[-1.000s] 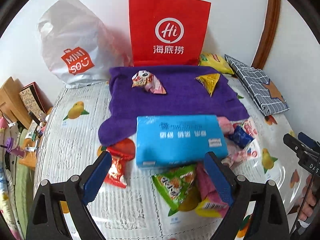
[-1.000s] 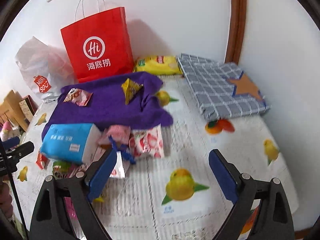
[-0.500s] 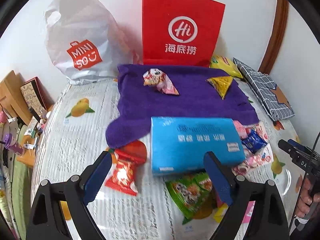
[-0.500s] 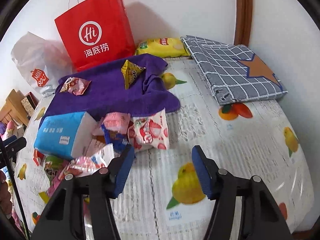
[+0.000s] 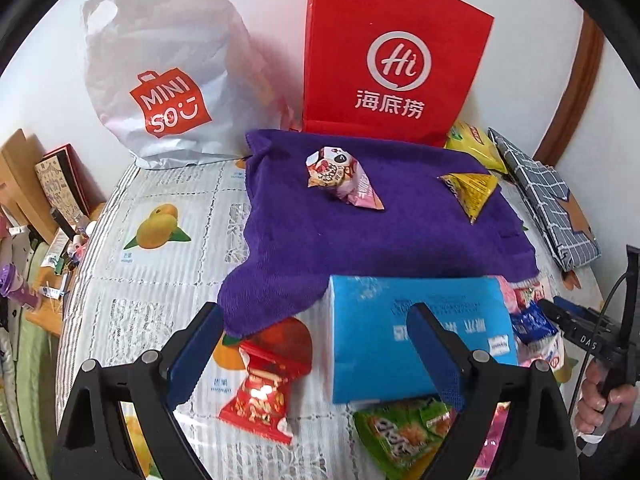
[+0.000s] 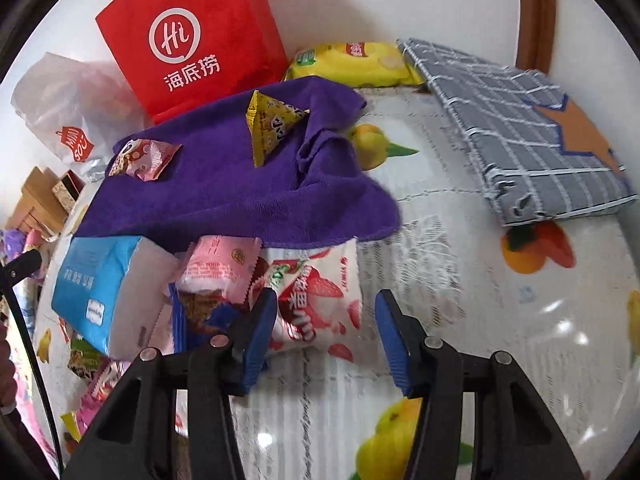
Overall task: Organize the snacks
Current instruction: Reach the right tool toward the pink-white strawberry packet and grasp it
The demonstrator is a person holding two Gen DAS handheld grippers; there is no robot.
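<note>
My left gripper has its jaws wide apart and holds nothing; my right gripper is open too, less wide.

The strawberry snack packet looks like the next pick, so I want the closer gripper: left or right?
Right. The right gripper is open with the strawberry snack packet lying between its fingers. The left gripper is open over the red snack packet, across the blue tissue pack.

Both wrist views face, share purple towel.
</note>
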